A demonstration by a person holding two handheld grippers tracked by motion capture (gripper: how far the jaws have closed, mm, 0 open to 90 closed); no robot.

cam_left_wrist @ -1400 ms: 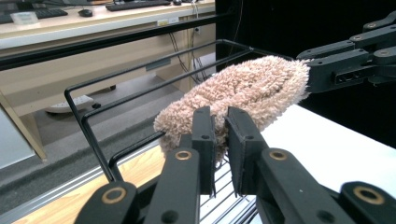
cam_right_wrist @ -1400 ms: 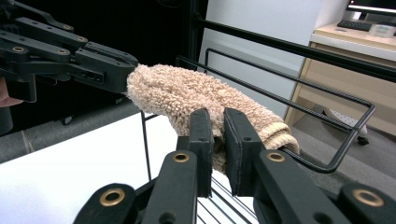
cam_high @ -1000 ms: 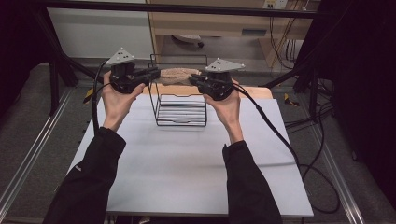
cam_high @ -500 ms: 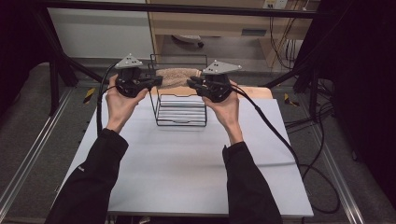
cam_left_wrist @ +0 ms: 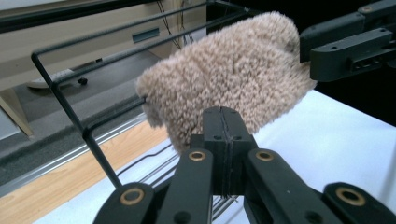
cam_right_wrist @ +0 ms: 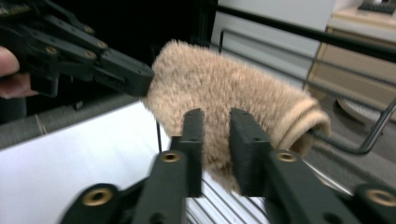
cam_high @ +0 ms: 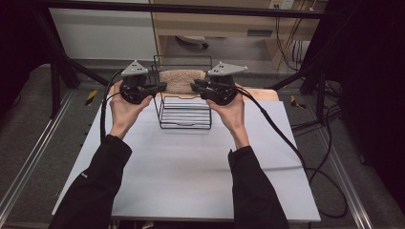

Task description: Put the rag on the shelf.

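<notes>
In the high view, the left tongs (cam_high: pixel 161 87) and right tongs (cam_high: pixel 195 87) clench opposite ends of a fuzzy beige towel (cam_high: pixel 180 80), stretched between them over a black wire rack (cam_high: pixel 185 114) on the white table (cam_high: pixel 191 167). In the left gripper view, the left tongs (cam_left_wrist: pixel 224 126) pinch the towel's (cam_left_wrist: pixel 224 79) near edge, jaws together. In the right gripper view, the right tongs (cam_right_wrist: pixel 215 135) grip the towel's (cam_right_wrist: pixel 224 88) hanging edge.

a lab or test room: a white surface (cam_high: pixel 191 176) ringed by a black metal frame (cam_high: pixel 191 8), loose cables (cam_high: pixel 305 157) trailing beside the surface, plain wooden furniture (cam_high: pixel 239 24) behind the surface.
</notes>
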